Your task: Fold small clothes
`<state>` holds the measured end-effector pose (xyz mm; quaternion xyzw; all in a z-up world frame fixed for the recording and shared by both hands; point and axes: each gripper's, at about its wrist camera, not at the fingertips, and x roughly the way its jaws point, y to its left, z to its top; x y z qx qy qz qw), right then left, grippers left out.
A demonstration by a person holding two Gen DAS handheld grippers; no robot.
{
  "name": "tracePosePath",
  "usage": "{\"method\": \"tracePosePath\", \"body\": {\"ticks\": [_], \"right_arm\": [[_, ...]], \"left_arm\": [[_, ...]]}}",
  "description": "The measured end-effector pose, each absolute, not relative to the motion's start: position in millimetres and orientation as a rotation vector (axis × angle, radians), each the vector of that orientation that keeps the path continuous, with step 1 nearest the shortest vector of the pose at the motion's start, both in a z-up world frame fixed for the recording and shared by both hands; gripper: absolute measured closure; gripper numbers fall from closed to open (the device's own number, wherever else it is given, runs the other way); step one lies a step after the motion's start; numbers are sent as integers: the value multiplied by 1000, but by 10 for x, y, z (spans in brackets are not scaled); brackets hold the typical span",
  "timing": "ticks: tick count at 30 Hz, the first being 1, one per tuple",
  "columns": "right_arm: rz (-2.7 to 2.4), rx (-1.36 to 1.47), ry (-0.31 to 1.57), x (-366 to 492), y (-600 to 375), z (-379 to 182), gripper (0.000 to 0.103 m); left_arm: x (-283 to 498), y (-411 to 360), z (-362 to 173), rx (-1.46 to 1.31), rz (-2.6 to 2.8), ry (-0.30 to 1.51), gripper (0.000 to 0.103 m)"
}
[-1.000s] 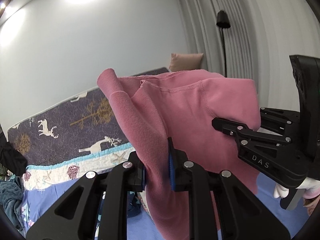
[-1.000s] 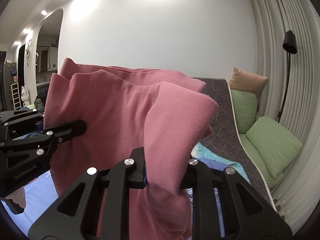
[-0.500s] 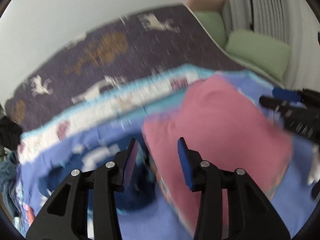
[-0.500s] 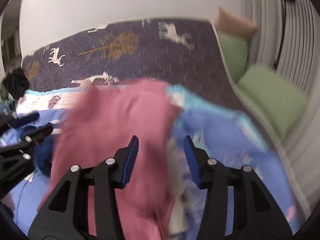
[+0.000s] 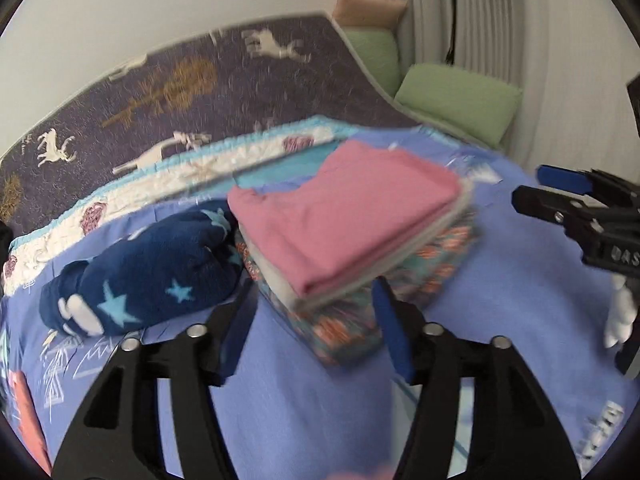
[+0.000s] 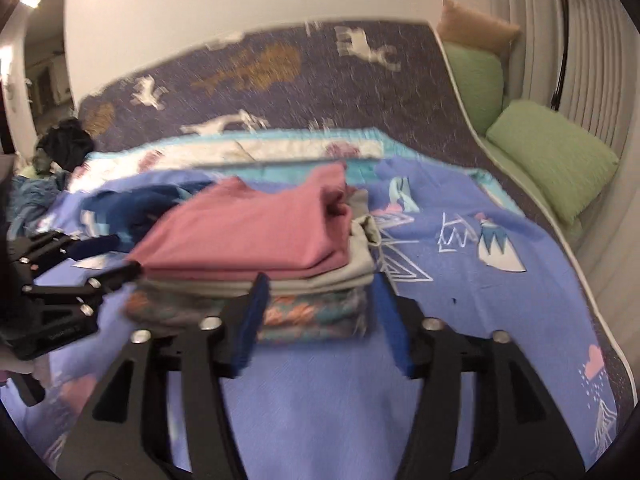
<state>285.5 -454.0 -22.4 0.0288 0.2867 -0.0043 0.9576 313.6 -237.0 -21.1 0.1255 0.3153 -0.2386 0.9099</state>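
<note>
We are looking at the pink garment (image 5: 344, 216) lying folded on top of a stack (image 6: 308, 312) on the bed (image 5: 320, 400). Our left gripper (image 5: 310, 330) and right gripper (image 6: 318, 316) are both gaping wide, holding nothing. It is looking soft, light and floppy; pinching folded edges should be keeping layers together.
</note>
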Motion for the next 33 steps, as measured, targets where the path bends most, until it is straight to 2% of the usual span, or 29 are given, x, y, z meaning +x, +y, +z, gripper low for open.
{"method": "tracePosePath", "body": {"ticks": [1, 2, 6, 8, 13, 18, 33], "right_arm": [[-44, 65, 526, 2633, -4507, -120, 14], [-71, 72, 484, 2459, -4479, -50, 11], [-105, 103, 395, 1821, -4357, 191, 8], [-78, 111, 394, 1576, -4292, 290, 8], [-60, 117, 348, 1009, -4110, 540, 2], [-66, 153, 328, 572, -3994, 679, 2], [-32, 155, 467, -78, -3659, 558, 2]], "left_arm": [[2945, -2311, -116, 246, -491, 611, 39], [2791, -2257, -44, 234, -486, 582, 35], [2248, -2037, 226, 159, -444, 488, 7], [1970, -1939, 352, 127, -422, 444, 2], [1429, -1781, 547, 94, -367, 388, 2], [977, -1670, 630, 88, -303, 388, 2], [245, -1398, 684, 62, -285, 480, 2]]}}
